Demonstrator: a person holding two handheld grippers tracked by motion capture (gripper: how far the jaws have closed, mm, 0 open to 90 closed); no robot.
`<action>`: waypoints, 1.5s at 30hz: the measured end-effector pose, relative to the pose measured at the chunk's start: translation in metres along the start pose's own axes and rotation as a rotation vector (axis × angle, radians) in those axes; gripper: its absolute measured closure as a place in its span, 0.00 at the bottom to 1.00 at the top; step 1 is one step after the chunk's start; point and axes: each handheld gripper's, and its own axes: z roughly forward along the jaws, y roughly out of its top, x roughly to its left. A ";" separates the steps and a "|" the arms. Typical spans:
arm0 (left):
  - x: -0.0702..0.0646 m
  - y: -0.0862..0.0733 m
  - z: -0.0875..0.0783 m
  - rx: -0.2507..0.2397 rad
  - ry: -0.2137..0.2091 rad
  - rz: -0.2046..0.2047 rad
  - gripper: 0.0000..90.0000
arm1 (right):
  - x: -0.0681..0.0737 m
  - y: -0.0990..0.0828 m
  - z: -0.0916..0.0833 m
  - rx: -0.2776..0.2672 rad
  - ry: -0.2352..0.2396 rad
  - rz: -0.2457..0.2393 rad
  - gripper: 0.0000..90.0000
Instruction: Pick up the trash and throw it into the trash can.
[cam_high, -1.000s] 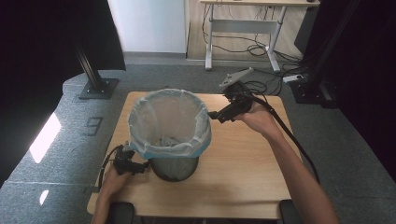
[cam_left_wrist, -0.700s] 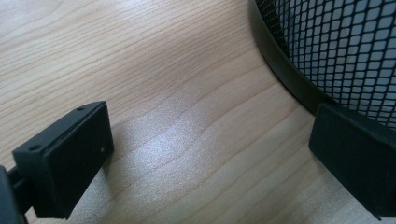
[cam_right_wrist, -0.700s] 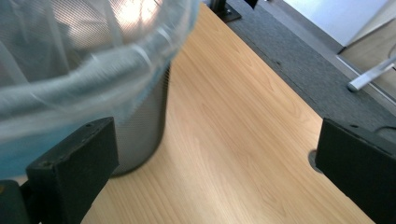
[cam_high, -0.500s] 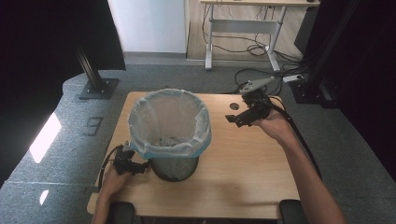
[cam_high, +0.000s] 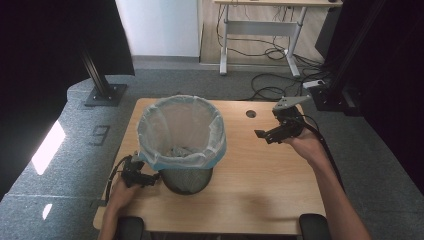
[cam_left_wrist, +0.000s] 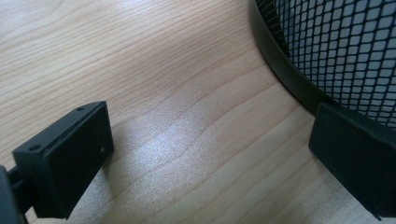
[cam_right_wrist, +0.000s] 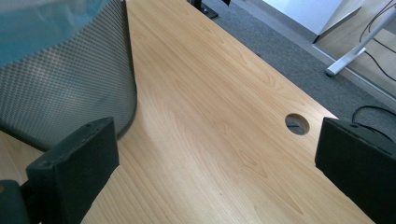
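Note:
A black mesh wastebasket (cam_high: 189, 181) lined with a pale blue bag (cam_high: 215, 145) stands on the left half of the wooden table (cam_high: 260, 190). Crumpled waste (cam_high: 179, 151) lies at its bottom. My left gripper (cam_high: 150, 179) rests low on the table at the basket's near-left foot. Its jaws are open, and one jaw lies against the base ring of the mesh (cam_left_wrist: 345, 51). My right gripper (cam_high: 265, 135) hovers open over the table's right side, well apart from the basket. Between the right gripper's (cam_right_wrist: 217, 140) jaws I see bare wood, with the mesh wall (cam_right_wrist: 60, 93) off to the left.
A round cable hole (cam_high: 251, 114) sits in the table near its far edge, and shows again as the cable hole (cam_right_wrist: 297, 124) by the right jaw. Grey carpet, black stand bases (cam_high: 104, 95) and floor cables (cam_high: 272, 90) surround the table.
My right gripper has drawn away from the basket's rim, moving right and toward the person. The left gripper and the basket have stayed put.

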 end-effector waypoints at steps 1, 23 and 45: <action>0.000 0.000 0.000 0.000 0.000 0.000 0.00 | -0.001 -0.008 0.000 -0.005 -0.001 0.004 0.00; 0.000 0.000 0.000 -0.003 0.003 -0.001 0.00 | 0.003 -0.096 0.024 0.037 -0.047 0.035 0.00; 0.000 0.000 0.000 -0.002 0.003 -0.002 0.00 | 0.016 -0.185 0.061 0.119 -0.056 0.074 0.00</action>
